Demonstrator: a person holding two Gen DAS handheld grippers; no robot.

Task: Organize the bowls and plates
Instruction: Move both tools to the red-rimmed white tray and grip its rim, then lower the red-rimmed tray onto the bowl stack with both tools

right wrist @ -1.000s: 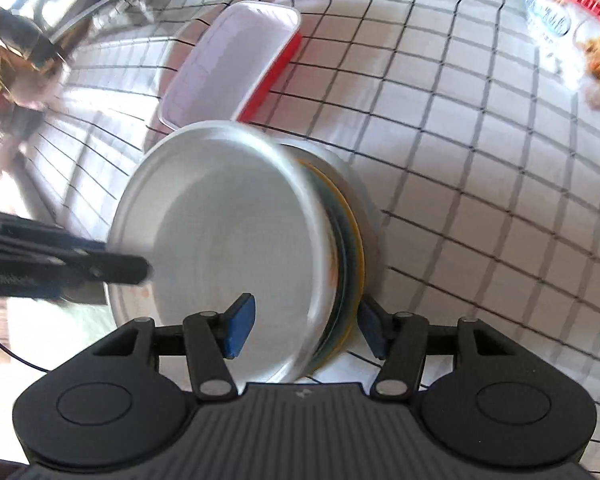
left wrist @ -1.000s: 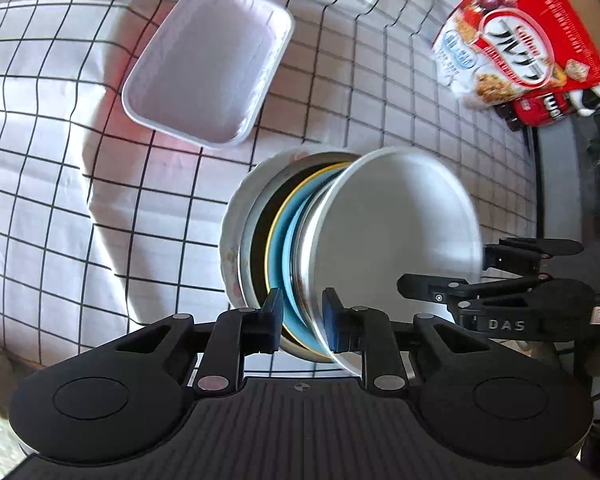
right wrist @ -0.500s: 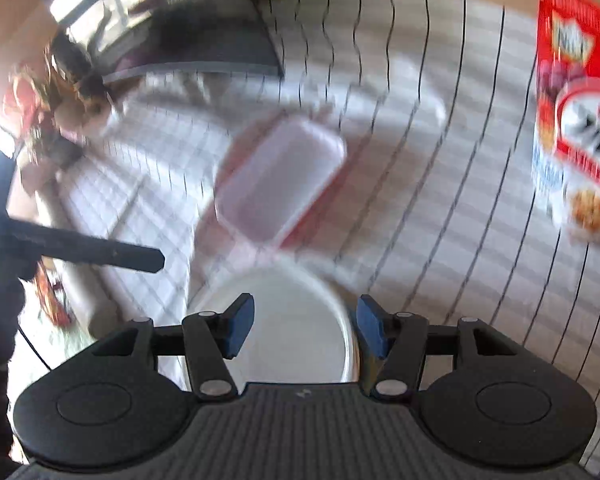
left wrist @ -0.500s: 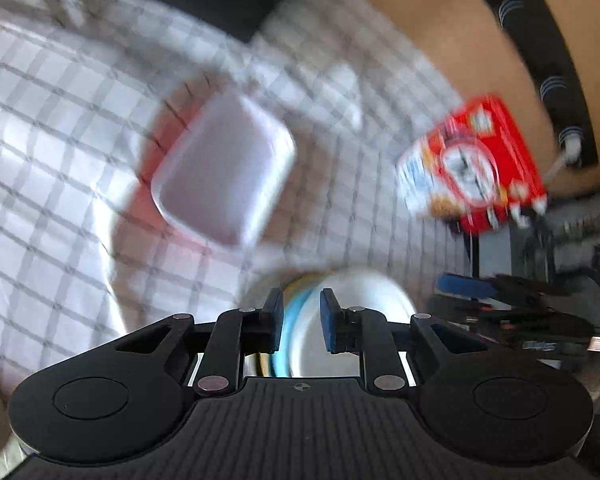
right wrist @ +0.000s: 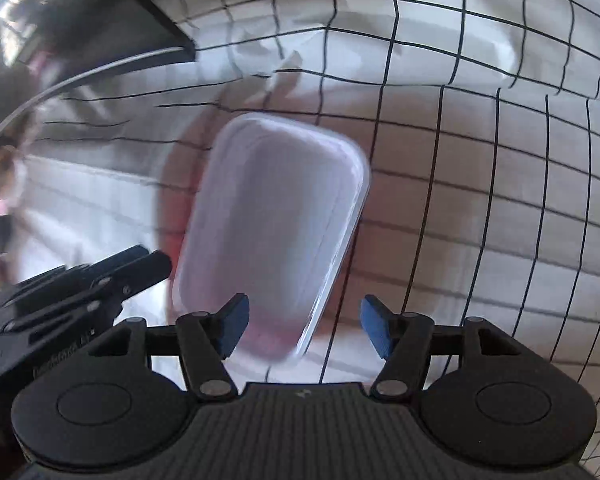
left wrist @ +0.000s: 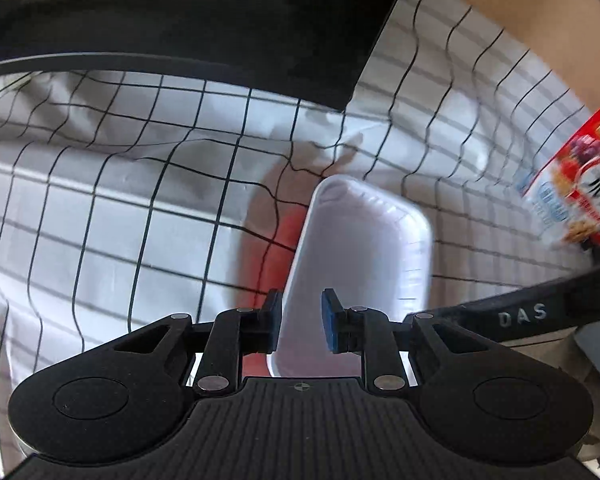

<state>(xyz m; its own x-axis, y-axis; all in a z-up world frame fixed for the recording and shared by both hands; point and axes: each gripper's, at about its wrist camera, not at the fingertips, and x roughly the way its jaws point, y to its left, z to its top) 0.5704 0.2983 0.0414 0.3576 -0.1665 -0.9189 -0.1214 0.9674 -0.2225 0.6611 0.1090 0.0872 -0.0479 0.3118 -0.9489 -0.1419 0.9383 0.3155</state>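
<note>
Checked tablecloth, red cereal bag — right edge, dark board

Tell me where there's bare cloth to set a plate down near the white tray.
Bare checked cloth lies right of the white tray, and more lies left of it. Crowded: the cereal bag at far right, the dark slab behind.

Tray lies on the checked cloth, long axis toward 12 o'clock, just ahead of both grippers. Cereal bag on the cloth at 3 o'clock of the tray, well apart. Dark board at 11 o'clock — behind the tray, over the cloth's far edge.
</note>
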